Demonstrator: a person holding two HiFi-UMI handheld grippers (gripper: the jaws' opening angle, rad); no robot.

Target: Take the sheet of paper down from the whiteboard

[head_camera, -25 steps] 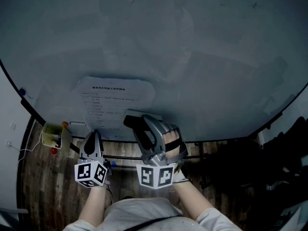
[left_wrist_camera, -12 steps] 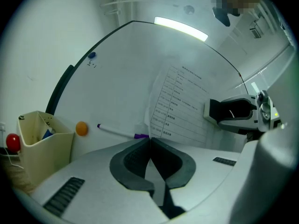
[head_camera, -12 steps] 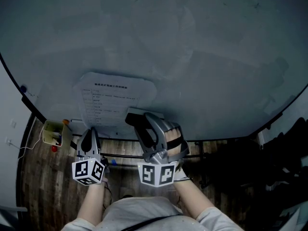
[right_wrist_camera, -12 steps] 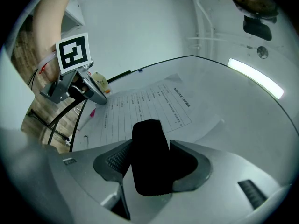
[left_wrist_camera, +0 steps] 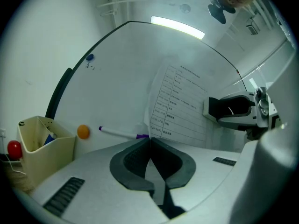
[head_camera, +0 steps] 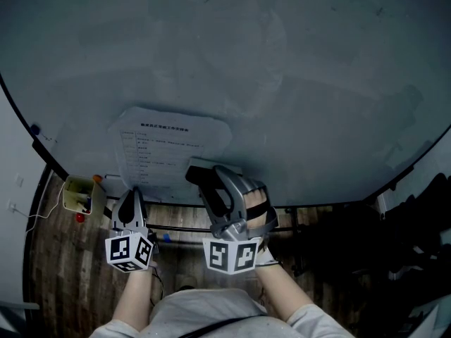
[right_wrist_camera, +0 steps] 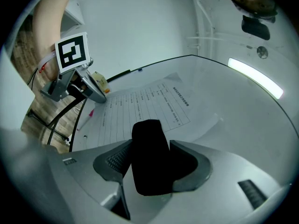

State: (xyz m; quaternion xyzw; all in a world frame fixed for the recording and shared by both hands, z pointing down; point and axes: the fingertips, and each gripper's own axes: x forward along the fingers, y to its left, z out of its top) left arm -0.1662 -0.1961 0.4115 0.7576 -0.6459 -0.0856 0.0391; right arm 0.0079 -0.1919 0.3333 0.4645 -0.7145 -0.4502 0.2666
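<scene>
- Head view: a large pale whiteboard (head_camera: 296, 69) fills the upper frame. A white printed sheet of paper (head_camera: 169, 146) lies flat on its lower left part, not taken down.
- The left gripper (head_camera: 132, 194) points at the board, tips just below the sheet's lower left corner.
- The right gripper (head_camera: 211, 178) is just beside it, holding a black oblong block (head_camera: 210, 167) whose far end meets the board by the sheet's lower right corner.
- A small beige open box (head_camera: 74, 194) sits at the board's lower left edge. A brown wood plank floor (head_camera: 63, 287) lies below.
- Left gripper view: the left gripper (left_wrist_camera: 149, 140) has its fingers pressed together with no gap. The tips are right at the lower left corner of the sheet (left_wrist_camera: 180, 106); can't tell if the paper is pinched.
- A white marker pen with purple cap (left_wrist_camera: 122, 134) lies on the board left of the tips, with a round orange magnet (left_wrist_camera: 83, 131) near its end.
- The beige box (left_wrist_camera: 39, 141) is at far left with a small red round thing (left_wrist_camera: 14, 149) beside it. A small blue magnet (left_wrist_camera: 89, 57) sits higher on the board.
- The block (left_wrist_camera: 229, 107) shows at right, just off the sheet's right edge.
- Right gripper view: the right gripper (right_wrist_camera: 150, 146) has its fingers spread wide and clamped on both sides of the block (right_wrist_camera: 148, 171). The block's far end overlaps the near edge of the sheet (right_wrist_camera: 140, 104).
- The left gripper (right_wrist_camera: 103, 97) has its tips at the sheet's corner, cube above.
</scene>
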